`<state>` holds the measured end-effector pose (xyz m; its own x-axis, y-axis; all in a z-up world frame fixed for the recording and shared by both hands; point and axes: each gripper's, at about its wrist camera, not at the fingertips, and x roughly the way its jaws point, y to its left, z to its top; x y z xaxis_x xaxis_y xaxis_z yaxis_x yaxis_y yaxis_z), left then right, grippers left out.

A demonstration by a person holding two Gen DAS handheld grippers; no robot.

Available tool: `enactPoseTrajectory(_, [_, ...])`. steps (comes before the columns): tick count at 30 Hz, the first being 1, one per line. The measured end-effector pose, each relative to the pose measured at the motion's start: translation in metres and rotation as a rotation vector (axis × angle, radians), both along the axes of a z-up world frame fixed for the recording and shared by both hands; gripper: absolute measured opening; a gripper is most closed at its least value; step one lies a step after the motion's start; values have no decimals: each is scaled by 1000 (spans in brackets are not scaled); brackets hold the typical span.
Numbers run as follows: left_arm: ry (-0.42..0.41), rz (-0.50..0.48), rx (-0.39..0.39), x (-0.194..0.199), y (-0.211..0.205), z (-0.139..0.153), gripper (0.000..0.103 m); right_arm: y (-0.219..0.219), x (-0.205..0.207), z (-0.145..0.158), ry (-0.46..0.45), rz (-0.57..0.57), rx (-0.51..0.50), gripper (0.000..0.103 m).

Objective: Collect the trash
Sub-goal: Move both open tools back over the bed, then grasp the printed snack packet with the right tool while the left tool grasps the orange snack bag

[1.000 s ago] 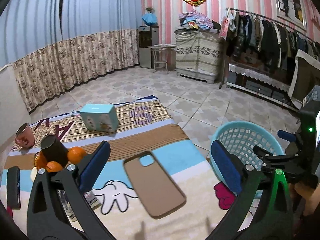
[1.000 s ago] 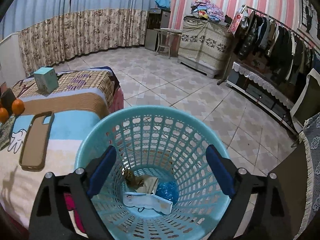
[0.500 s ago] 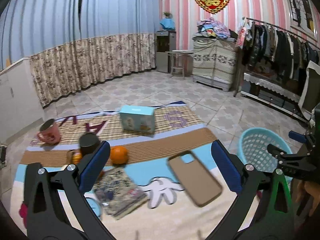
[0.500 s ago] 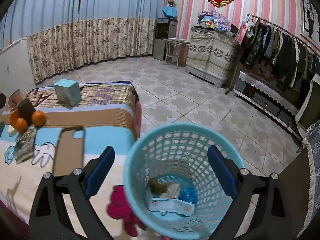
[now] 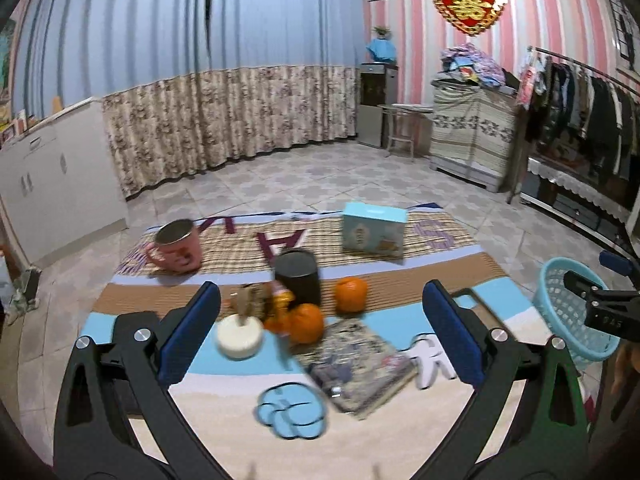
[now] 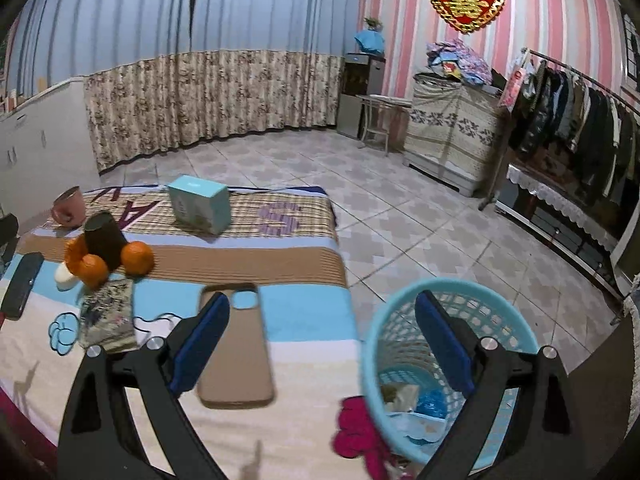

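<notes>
Both grippers are spread wide with nothing between the pads. The left gripper hangs over the near part of the blanket-covered table, looking at the cluster mid-table: black cup, oranges, a white round thing, and some crumpled wrapper bits beside them, too blurry to identify. Only this view shows that scrap, plus the right gripper's body poking in at the right edge.

The right gripper sits at the table's right edge, half over the blue basket on the floor. Only here can you see inside it: trash already on the bottom. Also the tan phone case shows whole here, and a dark phone by the left edge.
</notes>
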<state>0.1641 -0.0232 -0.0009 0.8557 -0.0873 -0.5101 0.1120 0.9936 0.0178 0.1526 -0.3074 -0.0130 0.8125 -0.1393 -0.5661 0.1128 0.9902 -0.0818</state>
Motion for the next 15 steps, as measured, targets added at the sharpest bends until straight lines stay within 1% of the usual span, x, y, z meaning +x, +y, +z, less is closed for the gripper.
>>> enactPoseTrajectory(6, [19,53,-10,6,48,-12,98,35,5,-3,-7,38,-2,92])
enactPoseTrajectory(11, [28,87,-15,10,80,-24,98,66,10,-8,-24,70,-9,92])
enactPoseTrajectory(12, [31,94,-16,12,85,-27,98,71,11,-10,-25,75,-9,96])
enactPoseTrajectory(13, [33,103,-21,13,93,-31,98,79,12,-14,-29,86,-6,98])
enactPoseTrajectory(15, [39,119,-37,15,106,-39,98,90,15,-20,-26,103,-3,98])
